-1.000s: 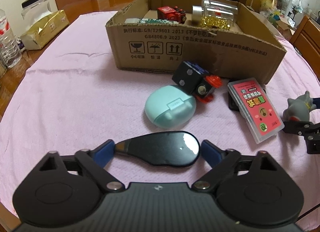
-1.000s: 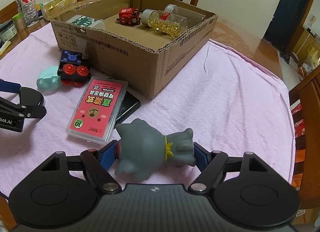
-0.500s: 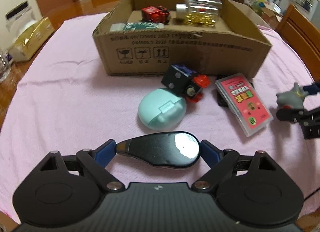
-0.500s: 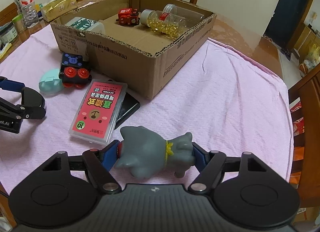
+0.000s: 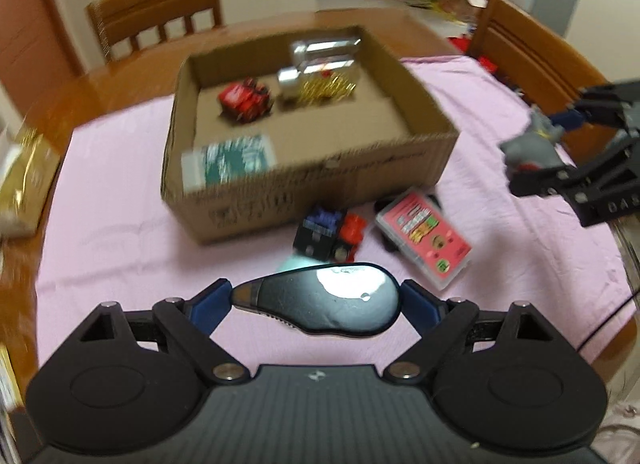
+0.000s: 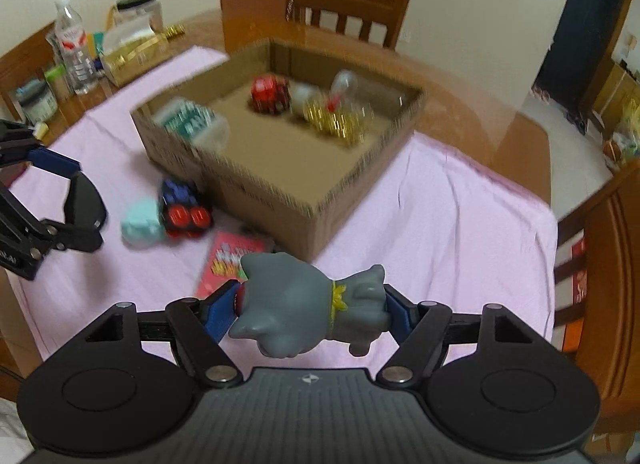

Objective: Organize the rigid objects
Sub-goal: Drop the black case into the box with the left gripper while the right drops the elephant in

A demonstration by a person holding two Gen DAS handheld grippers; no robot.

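Note:
My left gripper (image 5: 316, 302) is shut on a glossy black teardrop-shaped case (image 5: 320, 304), held above the pink cloth in front of the cardboard box (image 5: 304, 199). My right gripper (image 6: 312, 310) is shut on a grey animal figure (image 6: 308, 308) with a yellow collar, lifted off the cloth on the box's right side; the same figure (image 5: 532, 147) shows at the right in the left wrist view. The box holds a red toy car (image 5: 246, 99), clear bottles with gold contents (image 5: 320, 79) and a green-and-white carton (image 5: 230, 159).
On the cloth before the box lie a black-blue-red toy block (image 5: 330, 234), a pink card case (image 5: 424, 234) over a dark item, and a mint-green case (image 6: 142, 221). A tissue pack (image 6: 132, 53), bottle (image 6: 74, 51) and jars stand at the table's left. Wooden chairs surround the table.
Both grippers have risen from the cloth with their objects, so the box interior now shows from higher up. The left gripper has also rolled. The mint case is now mostly hidden behind the black case.

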